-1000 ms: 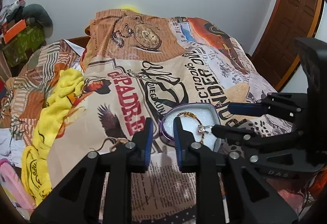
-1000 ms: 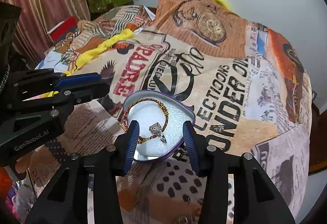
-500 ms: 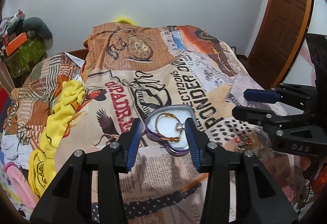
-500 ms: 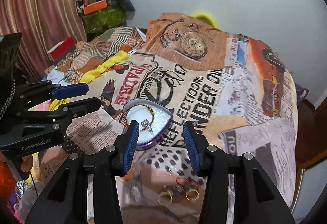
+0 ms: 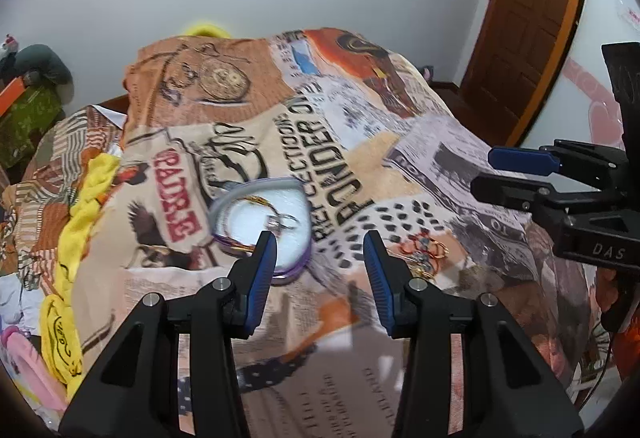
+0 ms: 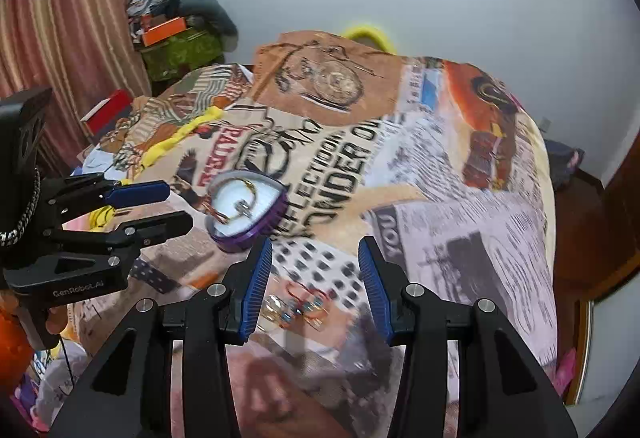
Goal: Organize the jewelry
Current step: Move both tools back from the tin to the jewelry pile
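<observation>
Bed: we see a printed newspaper-pattern blanket [image 5: 360, 166] covering it, white wall behind.
Box: our heart-shaped purple jewelry box [image 6: 248, 212] lies open on the blanket, a ring [image 5: 282, 224] and a beaded bracelet [image 6: 230, 216] on its white pad.
Loose pieces: a cluster of earrings [image 6: 298, 308] lies on the blanket near the box.
Left tongs [image 5: 320, 258]: apart, nothing between them, box just beyond the left tip.
Right tongs [image 6: 316, 274]: apart, empty, above the earrings.
</observation>
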Demonstrator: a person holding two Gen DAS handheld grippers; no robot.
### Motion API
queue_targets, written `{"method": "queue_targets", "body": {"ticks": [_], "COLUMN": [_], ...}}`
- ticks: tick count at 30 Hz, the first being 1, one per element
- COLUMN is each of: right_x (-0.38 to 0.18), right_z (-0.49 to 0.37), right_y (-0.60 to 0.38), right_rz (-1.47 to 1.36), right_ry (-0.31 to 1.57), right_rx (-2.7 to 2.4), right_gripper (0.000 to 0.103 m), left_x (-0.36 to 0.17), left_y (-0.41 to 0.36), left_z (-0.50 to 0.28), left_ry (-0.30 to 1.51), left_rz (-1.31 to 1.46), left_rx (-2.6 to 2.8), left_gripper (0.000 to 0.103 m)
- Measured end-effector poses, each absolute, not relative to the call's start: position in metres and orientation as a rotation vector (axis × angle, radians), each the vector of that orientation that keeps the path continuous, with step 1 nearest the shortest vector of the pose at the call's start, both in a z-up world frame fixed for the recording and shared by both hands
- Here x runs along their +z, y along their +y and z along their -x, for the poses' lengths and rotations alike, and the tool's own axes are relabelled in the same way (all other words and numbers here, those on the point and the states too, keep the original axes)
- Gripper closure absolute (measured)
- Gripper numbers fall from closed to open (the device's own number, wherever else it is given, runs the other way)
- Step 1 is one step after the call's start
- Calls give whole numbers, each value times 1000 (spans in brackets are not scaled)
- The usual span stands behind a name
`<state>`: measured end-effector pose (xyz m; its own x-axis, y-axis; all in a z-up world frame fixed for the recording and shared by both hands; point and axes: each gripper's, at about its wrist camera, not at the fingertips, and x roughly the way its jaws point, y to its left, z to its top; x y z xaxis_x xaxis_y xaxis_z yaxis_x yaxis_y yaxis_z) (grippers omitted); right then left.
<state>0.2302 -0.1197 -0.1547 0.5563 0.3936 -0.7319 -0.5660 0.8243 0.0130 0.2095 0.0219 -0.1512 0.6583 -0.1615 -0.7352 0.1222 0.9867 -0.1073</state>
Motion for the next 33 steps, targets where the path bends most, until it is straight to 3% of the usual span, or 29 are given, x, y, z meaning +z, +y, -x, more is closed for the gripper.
{"method": "queue_targets", "body": {"ticks": [11, 23, 25, 27, 33], "right_x": [-185, -213, -216, -221, -226], "right_z": [-232, -225, -226, -230, -228], "right_y": [-160, -140, -136, -134, -125], "right_rz": [191, 226, 238, 236, 259], "right_ry": [870, 895, 892, 914, 919], "right_rx": [531, 652, 648, 667, 690], "right_gripper": [62, 62, 64, 74, 89], "left_x": [-182, -194, -193, -192, -195], "left_y": [-8, -14, -17, -20, -27], "left_z": [-220, -212, -209, -206, -202], "left_ry": [922, 953, 945, 941, 955], "left_rz": [38, 34, 11, -4, -16], "left_rx": [-212, -238, -235, -241, -265], "left_gripper": [59, 59, 59, 59, 59]}}
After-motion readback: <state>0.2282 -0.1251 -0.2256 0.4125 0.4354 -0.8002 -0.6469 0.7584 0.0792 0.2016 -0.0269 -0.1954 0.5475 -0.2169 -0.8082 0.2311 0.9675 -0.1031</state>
